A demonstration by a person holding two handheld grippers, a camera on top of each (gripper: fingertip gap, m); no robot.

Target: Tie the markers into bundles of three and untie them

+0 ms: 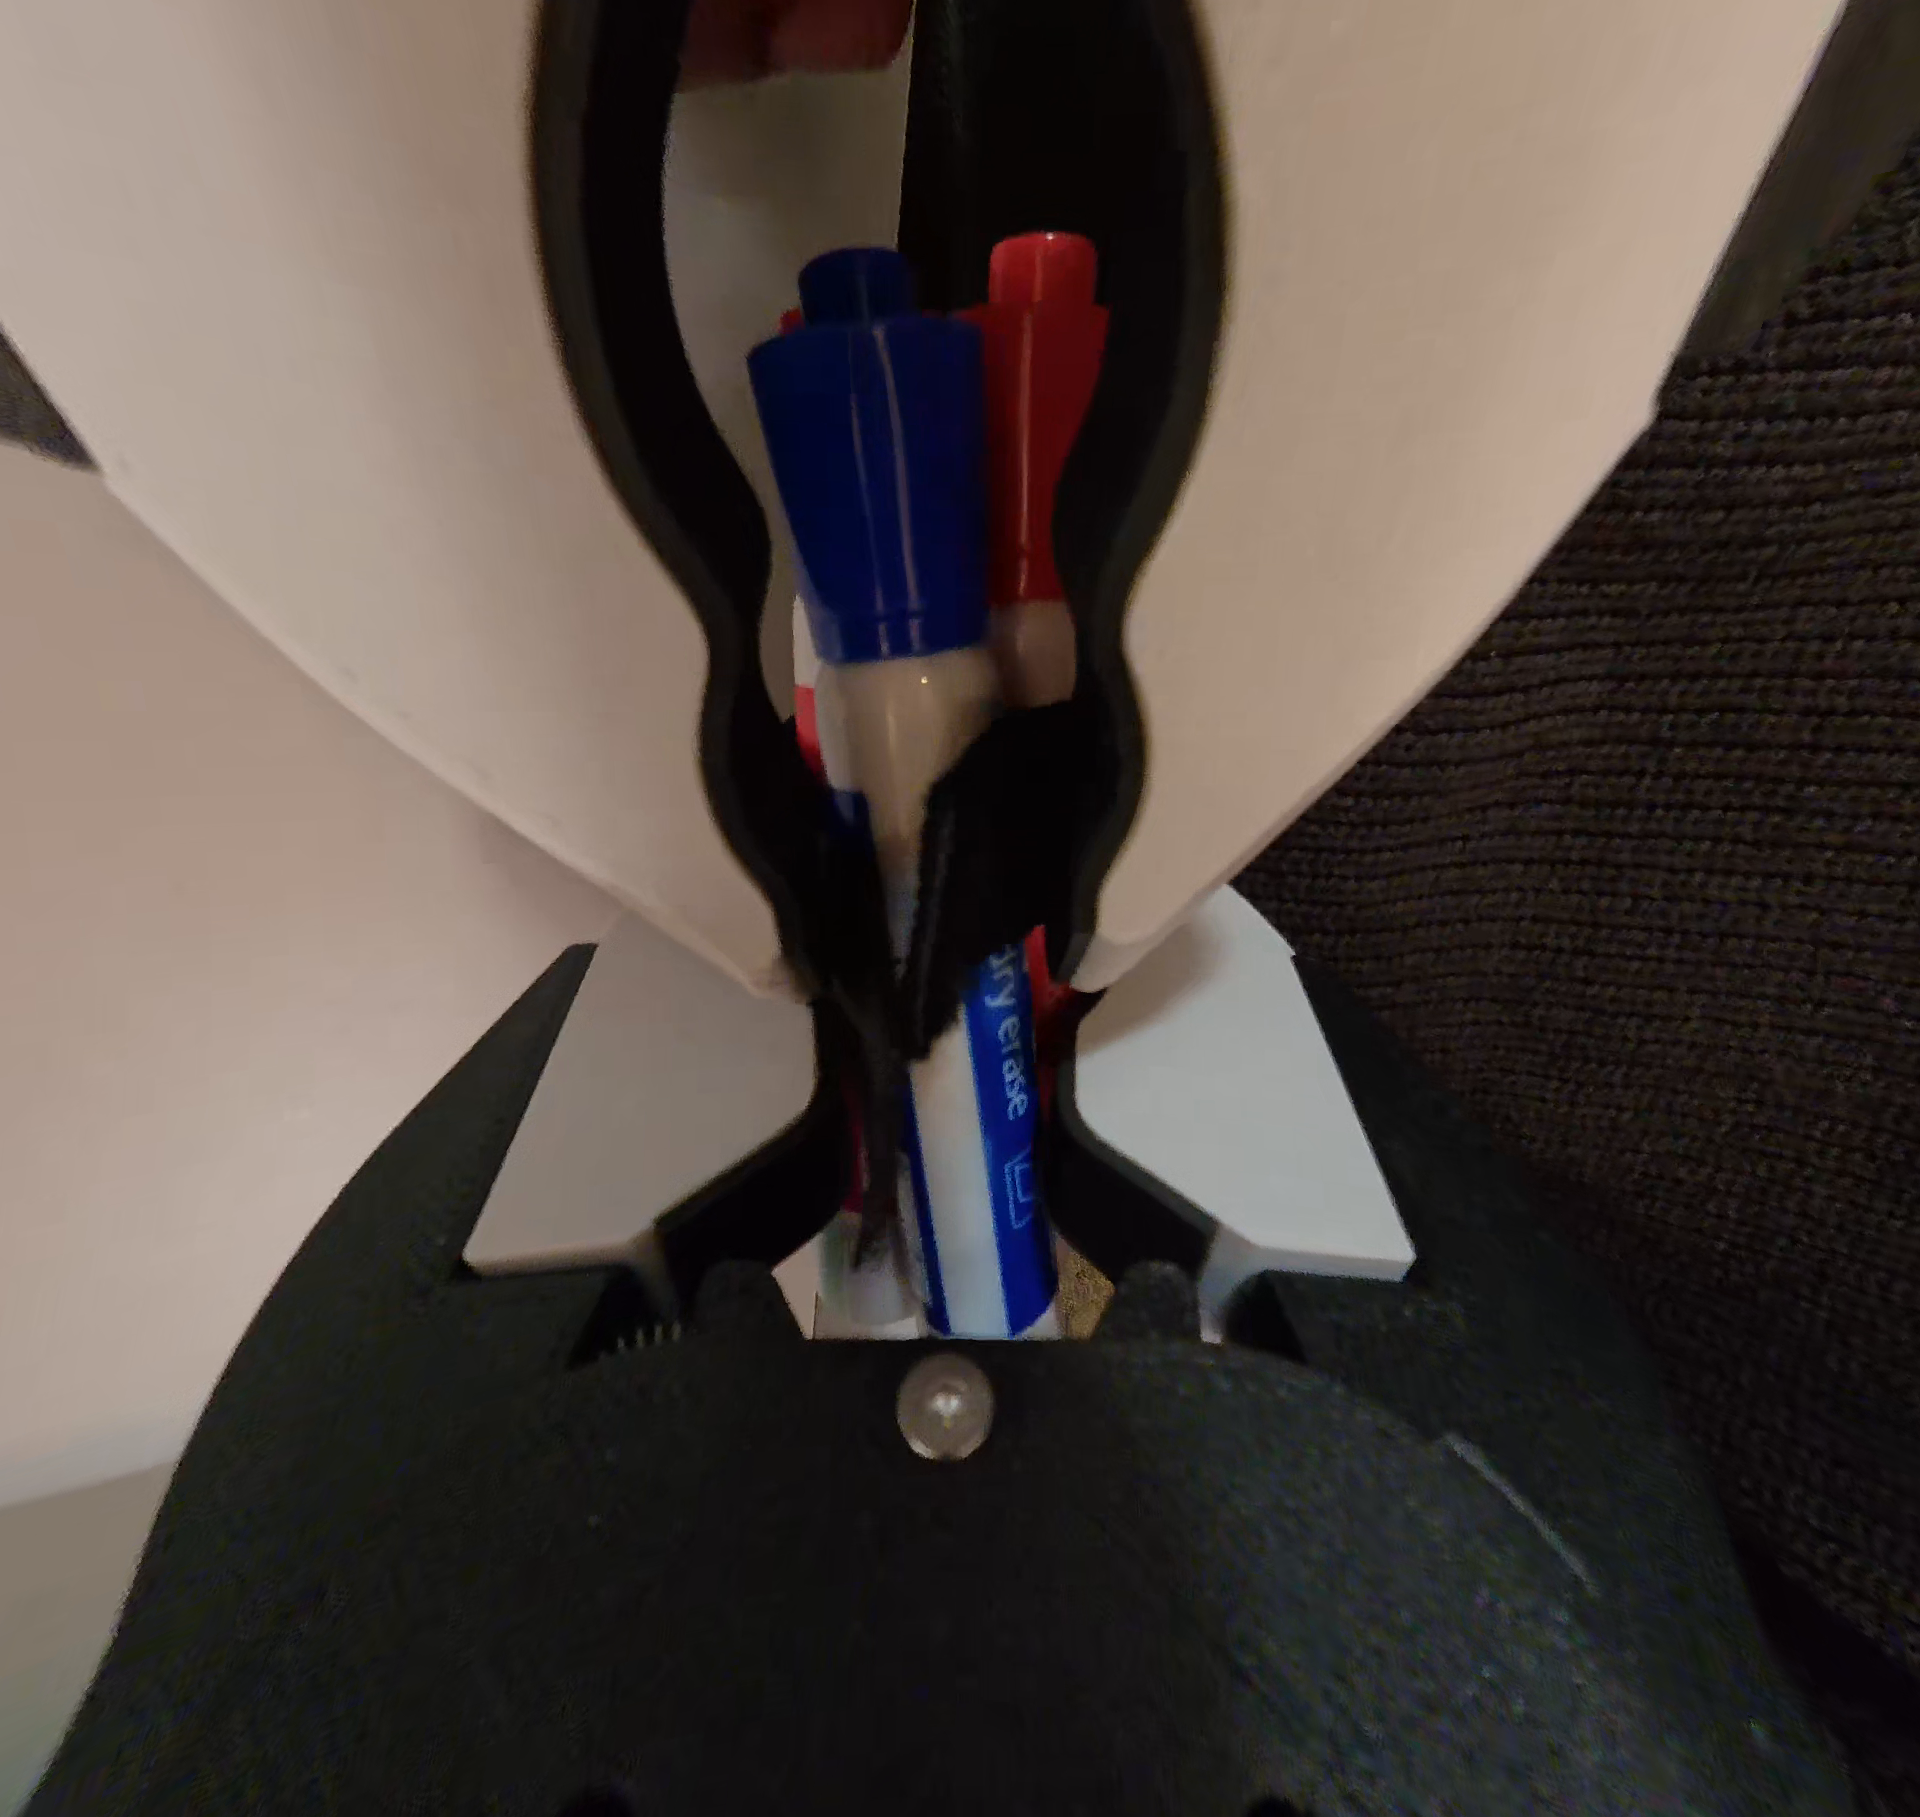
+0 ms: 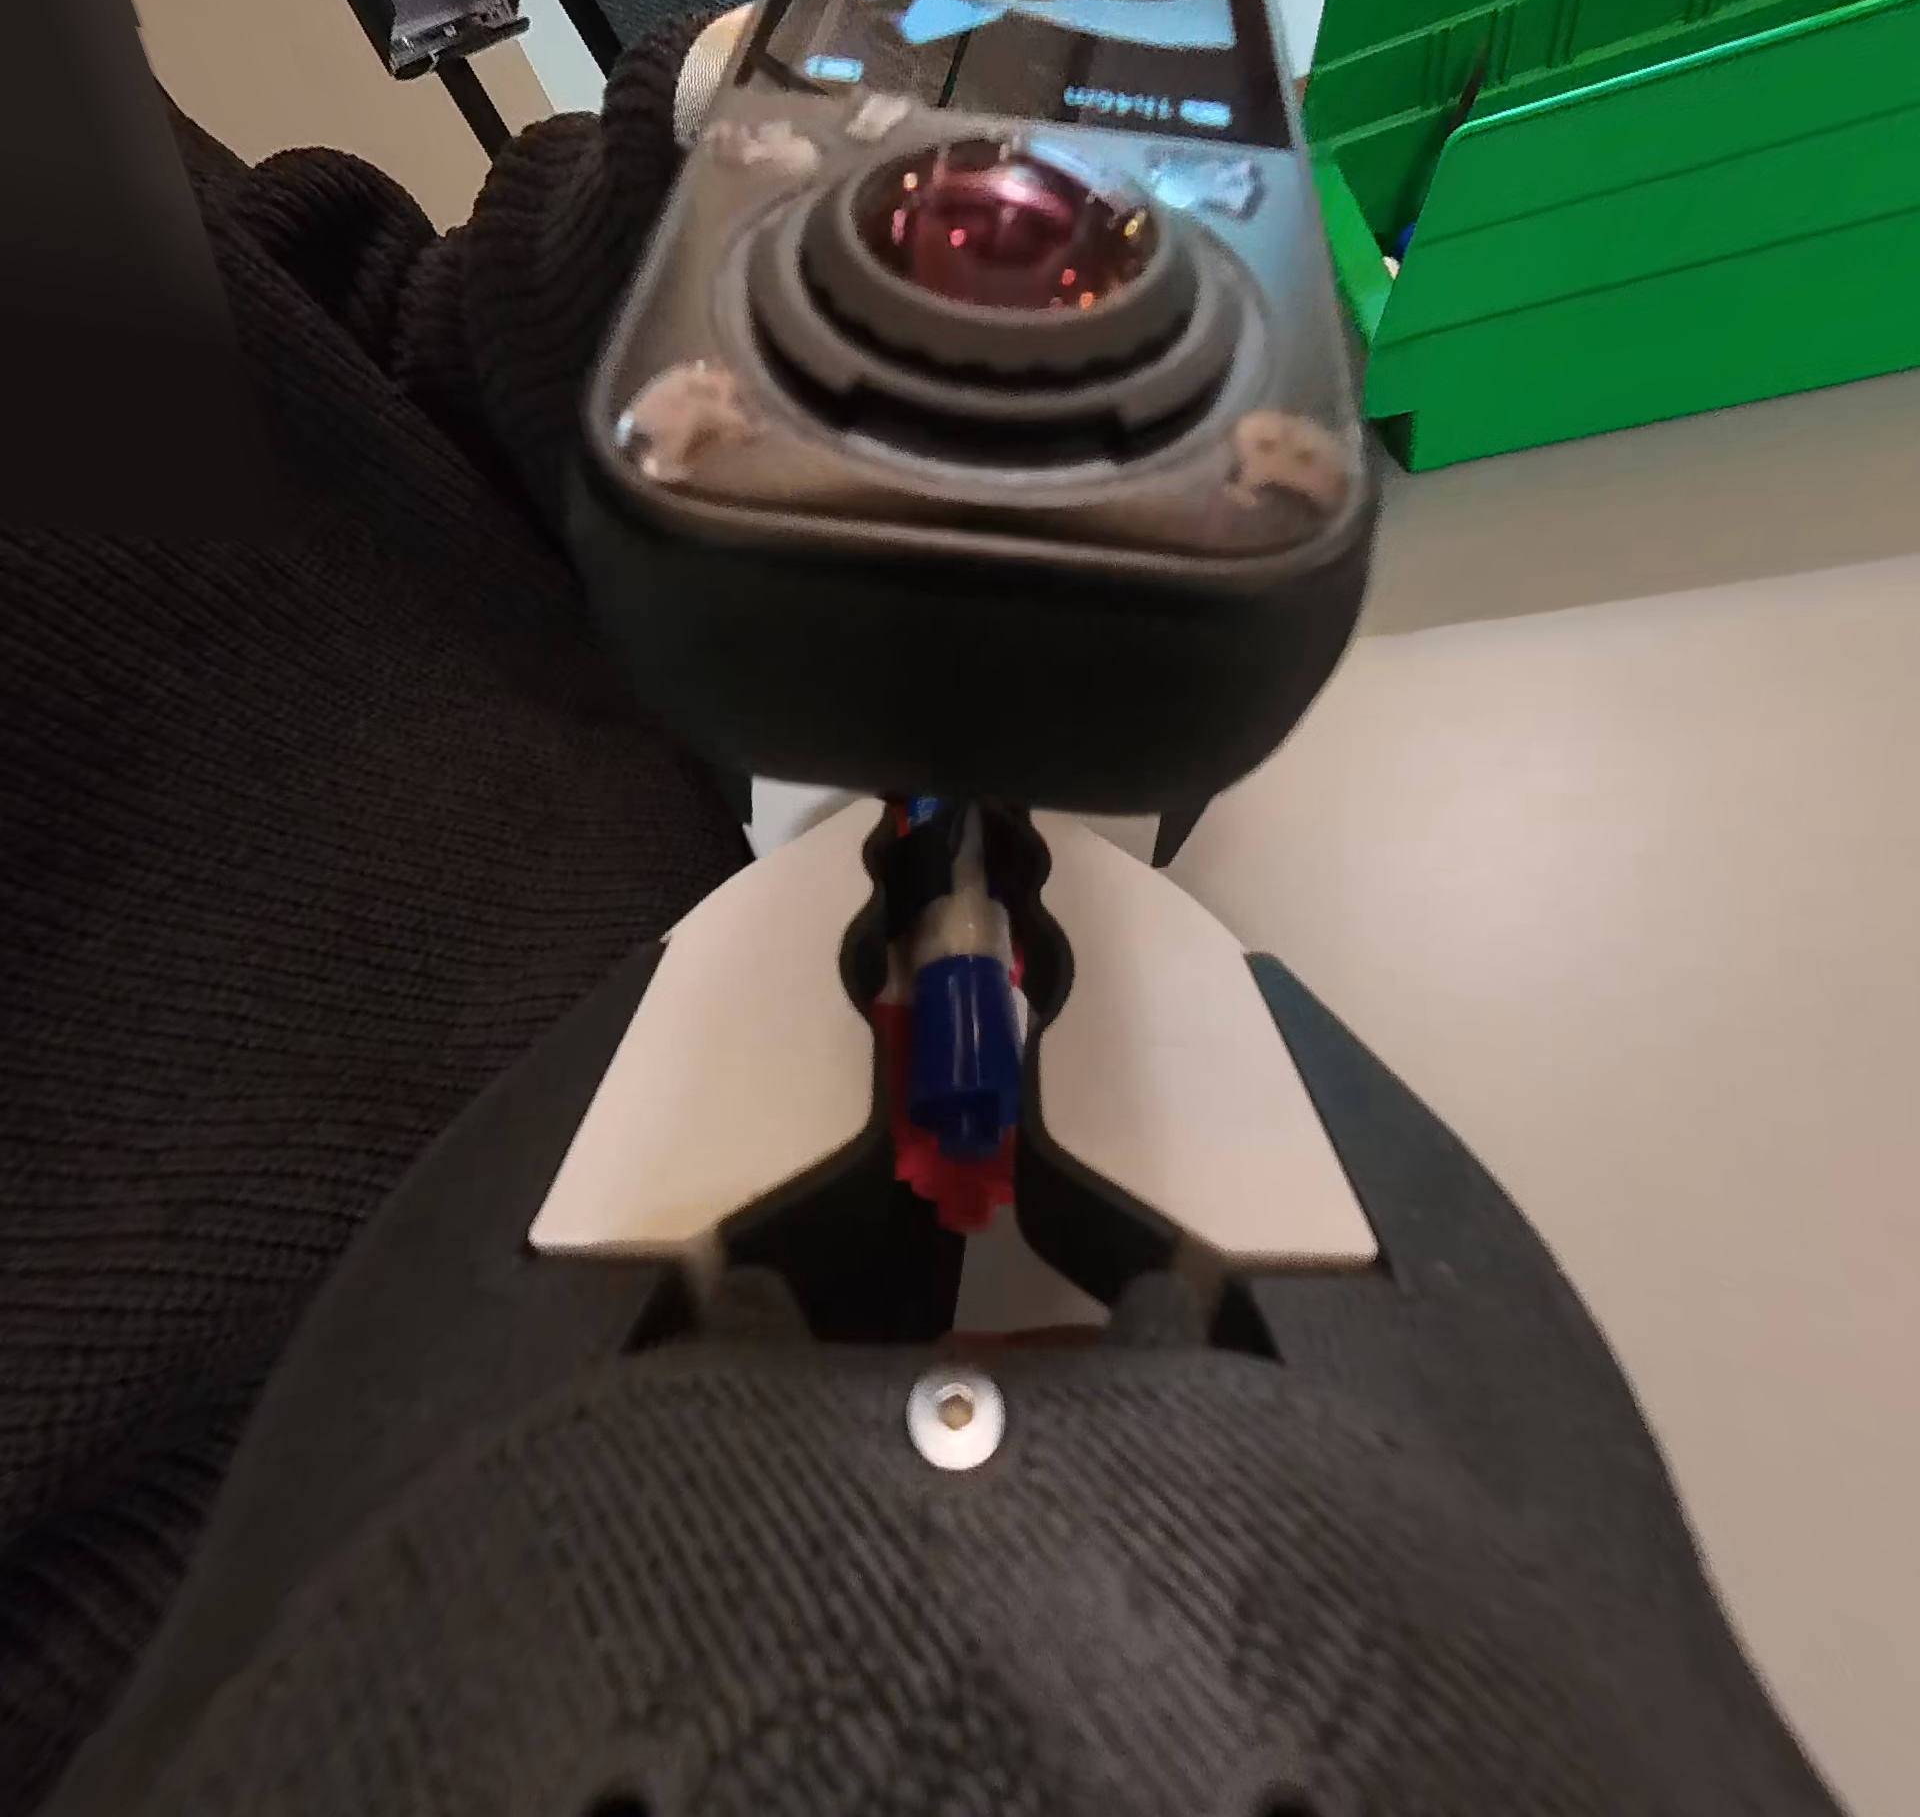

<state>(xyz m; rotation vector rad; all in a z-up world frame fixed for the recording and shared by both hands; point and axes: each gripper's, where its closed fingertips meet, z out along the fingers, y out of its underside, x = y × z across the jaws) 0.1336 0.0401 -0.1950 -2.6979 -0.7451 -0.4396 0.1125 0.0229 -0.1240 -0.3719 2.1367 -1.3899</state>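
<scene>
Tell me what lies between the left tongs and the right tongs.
A marker bundle with a black strap, gripped by the left tongs and right tongs; both wrist views show it.

The marker (image 1: 894, 562) in front has a dark blue cap and a white body with a blue stripe, and the marker beside it (image 1: 1034, 437) has a red cap. A black strap (image 1: 935, 874) wraps the markers, and the gripper fingers (image 1: 312, 417) are white with black edges. Far to the right the bins (image 2: 1621, 209) are bright green, the table (image 2: 1558, 884) is pale beige, and the knitted sleeve (image 2: 312, 728) on the left is black with fine ribs.
</scene>
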